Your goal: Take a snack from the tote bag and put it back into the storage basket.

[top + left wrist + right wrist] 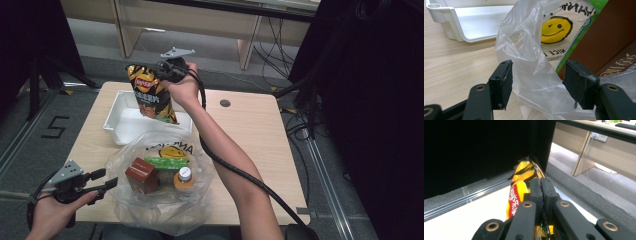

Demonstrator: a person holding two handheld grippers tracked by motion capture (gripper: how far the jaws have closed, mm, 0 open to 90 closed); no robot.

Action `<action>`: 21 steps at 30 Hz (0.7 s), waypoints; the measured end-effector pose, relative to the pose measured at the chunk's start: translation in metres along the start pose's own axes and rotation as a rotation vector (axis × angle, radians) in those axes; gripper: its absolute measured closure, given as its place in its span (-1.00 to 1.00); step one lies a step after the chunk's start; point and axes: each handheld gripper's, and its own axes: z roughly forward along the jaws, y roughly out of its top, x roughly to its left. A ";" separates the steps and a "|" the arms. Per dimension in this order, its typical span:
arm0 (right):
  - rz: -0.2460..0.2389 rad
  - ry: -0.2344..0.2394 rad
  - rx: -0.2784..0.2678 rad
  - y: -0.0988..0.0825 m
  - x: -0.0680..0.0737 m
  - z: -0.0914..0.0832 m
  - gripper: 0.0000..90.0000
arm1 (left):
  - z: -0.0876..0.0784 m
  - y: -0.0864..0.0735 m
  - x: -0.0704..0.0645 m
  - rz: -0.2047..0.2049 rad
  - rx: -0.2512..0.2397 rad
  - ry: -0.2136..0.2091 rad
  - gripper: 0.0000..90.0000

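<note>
Chip bag (149,94) clamped in right gripper (165,67)

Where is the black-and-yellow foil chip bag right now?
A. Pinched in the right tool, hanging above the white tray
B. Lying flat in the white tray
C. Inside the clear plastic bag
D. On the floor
A: the right tool pinches the top edge of the black-and-yellow foil chip bag, which hangs above the white plastic tray.
</note>
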 end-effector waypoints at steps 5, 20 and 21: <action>0.012 0.001 0.012 -0.006 -0.002 0.010 0.99 | 0.000 0.000 0.000 0.000 0.000 0.002 -0.12; 0.021 0.008 0.019 -0.018 -0.008 0.030 0.99 | 0.000 -0.001 0.000 0.000 0.000 -0.001 -0.11; 0.047 0.000 0.014 -0.020 -0.006 0.031 0.99 | 0.000 -0.001 0.000 0.000 0.000 -0.001 -0.12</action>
